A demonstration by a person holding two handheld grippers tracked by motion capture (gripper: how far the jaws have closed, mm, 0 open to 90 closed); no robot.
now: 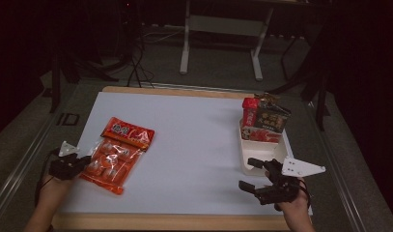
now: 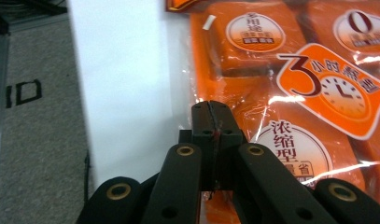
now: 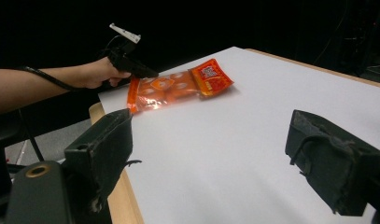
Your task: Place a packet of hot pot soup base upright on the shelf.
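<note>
My left jaws (image 2: 211,122) are pressed together, pinching the clear edge of the orange packet (image 1: 118,153) at the counter's (image 1: 194,145) lower left. I should lift slowly, keeping the film from slipping. My right jaws (image 1: 252,173) stand spread, holding nothing.

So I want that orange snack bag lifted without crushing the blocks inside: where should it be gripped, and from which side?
Probably the thin clear side seal of the orange snack bag, approached from the table's left edge. The bag lies flat and that margin holds no blocks, so closed jaws pinch only film. The left gripper is shut right at that edge; the right gripper is open, far off.
</note>
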